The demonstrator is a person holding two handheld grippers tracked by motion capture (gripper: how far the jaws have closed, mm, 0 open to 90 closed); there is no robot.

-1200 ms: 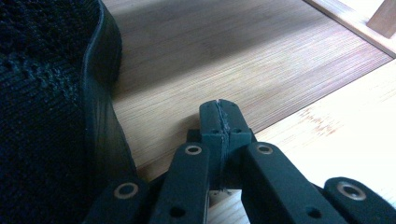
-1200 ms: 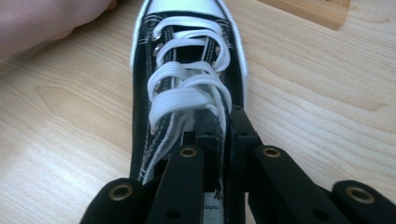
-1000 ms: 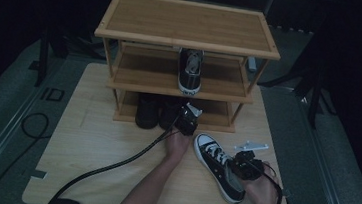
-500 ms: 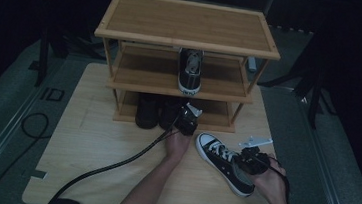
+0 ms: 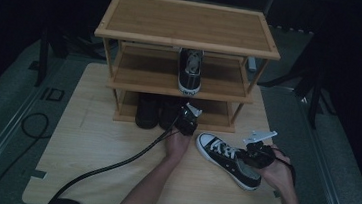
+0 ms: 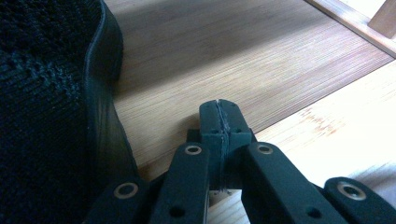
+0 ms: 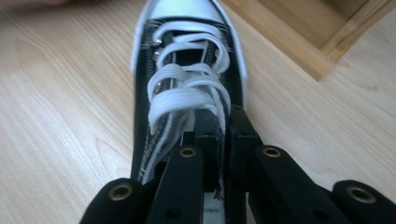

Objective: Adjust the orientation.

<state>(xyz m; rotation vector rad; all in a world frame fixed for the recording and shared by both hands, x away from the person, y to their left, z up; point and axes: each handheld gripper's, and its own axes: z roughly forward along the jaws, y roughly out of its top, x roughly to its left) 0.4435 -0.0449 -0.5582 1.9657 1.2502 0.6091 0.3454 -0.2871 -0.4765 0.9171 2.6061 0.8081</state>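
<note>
A black sneaker with white laces and a white toe cap (image 5: 226,155) lies on the wooden table (image 5: 89,143), toe toward the shoe rack (image 5: 186,24). My right gripper (image 5: 245,158) is shut on the rim of its opening near the heel. In the right gripper view the gripper (image 7: 219,123) pinches the fabric edge beside the laces of the sneaker (image 7: 187,70). My left gripper (image 5: 183,116) rests at the front of the rack's bottom shelf, shut and holding nothing. In the left gripper view it (image 6: 219,112) sits just right of a black shoe (image 6: 51,116).
A matching sneaker (image 5: 190,70) stands on the rack's middle shelf, toe outward. Two black shoes (image 5: 147,111) fill the left part of the bottom shelf. A black cable (image 5: 112,168) trails across the table from the left gripper. The surroundings are dark.
My right hand has moved to the right and a little away, swinging the sneaker's heel end that way. The left gripper has stayed put.
</note>
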